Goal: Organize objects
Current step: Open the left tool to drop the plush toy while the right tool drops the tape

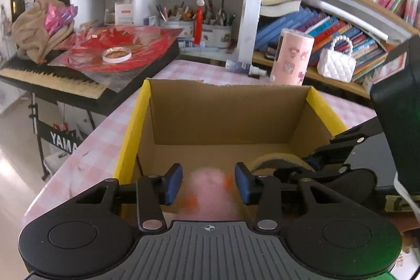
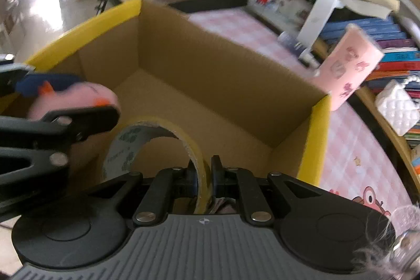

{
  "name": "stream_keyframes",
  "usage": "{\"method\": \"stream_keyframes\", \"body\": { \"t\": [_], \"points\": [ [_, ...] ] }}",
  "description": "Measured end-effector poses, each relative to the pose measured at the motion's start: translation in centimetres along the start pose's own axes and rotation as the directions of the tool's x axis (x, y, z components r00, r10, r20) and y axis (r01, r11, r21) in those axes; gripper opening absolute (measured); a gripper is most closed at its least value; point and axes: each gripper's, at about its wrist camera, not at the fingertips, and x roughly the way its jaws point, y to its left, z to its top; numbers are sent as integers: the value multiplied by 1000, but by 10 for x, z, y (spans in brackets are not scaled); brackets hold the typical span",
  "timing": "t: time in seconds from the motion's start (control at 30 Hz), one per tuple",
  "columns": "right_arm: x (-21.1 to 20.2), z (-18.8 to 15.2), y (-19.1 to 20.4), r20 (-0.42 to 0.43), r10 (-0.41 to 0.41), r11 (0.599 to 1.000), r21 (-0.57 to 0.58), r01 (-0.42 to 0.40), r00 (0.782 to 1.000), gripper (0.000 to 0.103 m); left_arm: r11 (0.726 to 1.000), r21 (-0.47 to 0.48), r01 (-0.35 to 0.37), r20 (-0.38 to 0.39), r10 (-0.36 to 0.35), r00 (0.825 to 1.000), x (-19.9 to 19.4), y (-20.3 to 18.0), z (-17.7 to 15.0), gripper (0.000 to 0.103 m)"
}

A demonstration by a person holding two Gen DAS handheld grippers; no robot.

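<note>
An open cardboard box with yellow edges (image 1: 132, 127) (image 2: 319, 138) stands on the pink checked table. My left gripper (image 1: 208, 184) hangs over its near end with jaws apart; a blurred pink plush toy with orange bits (image 1: 210, 194) (image 2: 76, 99) lies between the blue pads, not clearly touching them. My right gripper (image 2: 204, 179) is shut on a roll of yellowish tape (image 2: 157, 146), held upright over the box's near side. The tape (image 1: 275, 159) and right gripper (image 1: 338, 162) also show in the left wrist view.
A pink printed cylinder (image 1: 291, 59) (image 2: 349, 70) stands behind the box. A small white quilted bag (image 1: 336, 64), bookshelves (image 1: 341, 17), a pen holder (image 1: 199, 28) and a keyboard with red paper (image 1: 105, 54) lie beyond. A black device (image 1: 399, 117) is at right.
</note>
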Motion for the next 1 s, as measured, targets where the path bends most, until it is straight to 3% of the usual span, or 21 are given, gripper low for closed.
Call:
{"method": "stream_keyframes", "body": {
  "t": [0.2, 0.27, 0.33, 0.4, 0.47, 0.6, 0.77, 1.0],
  "points": [
    [3, 1, -1, -33, -3, 1000, 13, 3, 999, 22, 1000, -5, -14, 12, 14, 1000, 1, 1, 2, 45],
    [1, 1, 0, -32, -1, 1000, 15, 2, 999, 26, 1000, -27, -9, 24, 9, 1000, -2, 4, 2, 56],
    [-1, 1, 1, -18, -8, 1000, 15, 9, 1000, 39, 998, -53, -19, 37, 21, 999, -7, 7, 3, 69],
    [-6, 0, 1, 0, -14, 1000, 14, 14, 1000, 44, 998, -62, -7, 68, 11, 998, -17, 9, 5, 72],
    [-15, -1, 2, 19, -12, 1000, 13, 12, 1000, 44, 998, -60, 8, 92, -3, 996, -27, 10, 6, 80],
    [-37, -4, -2, 62, -14, 999, 49, 11, 998, 45, 998, -62, 30, 156, -20, 987, -51, 12, 6, 83],
    [-74, -18, -4, 168, -45, 984, 175, 16, 985, 45, 998, -63, 24, 212, -10, 977, -79, 17, -1, 88],
    [-114, -42, 17, 253, -158, 970, 223, 101, 955, 43, 998, -54, 22, 248, -8, 969, -109, 29, -24, 88]
  ]
}}
